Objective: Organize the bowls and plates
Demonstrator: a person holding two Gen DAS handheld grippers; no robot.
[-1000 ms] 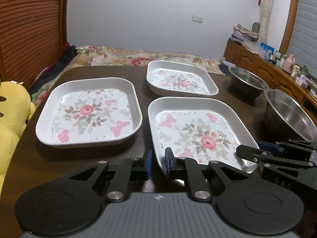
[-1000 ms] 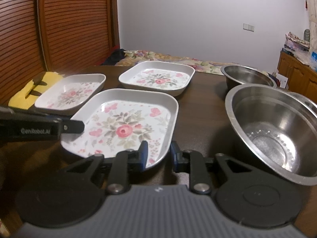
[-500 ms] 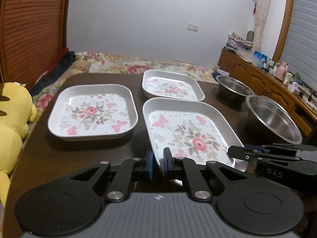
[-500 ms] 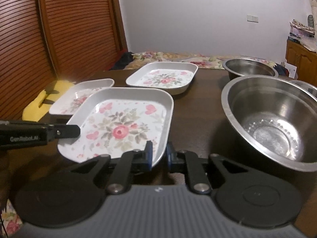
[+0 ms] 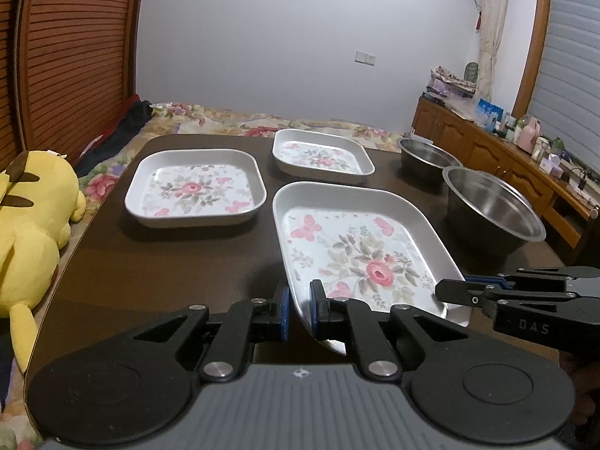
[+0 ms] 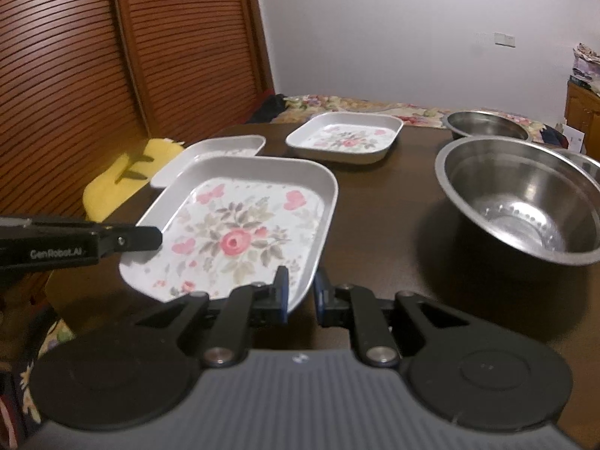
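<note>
The floral plate (image 5: 360,255) has risen off the table (image 5: 180,262), left gripper (image 5: 298,309) and right gripper (image 6: 300,290) pinching its near corners; the stacking target, the left plate (image 5: 195,189), lies forward-left.

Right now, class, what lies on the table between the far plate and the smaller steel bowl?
Nothing: in the left wrist view only bare dark table separates the far plate from the smaller steel bowl.

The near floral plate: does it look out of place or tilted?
Yes. The near floral plate is off the table and sits askew, its near edge pinched by the left gripper and the right gripper at separate corners. The other two floral plates lie flat. Nothing looks spilled or broken.
</note>
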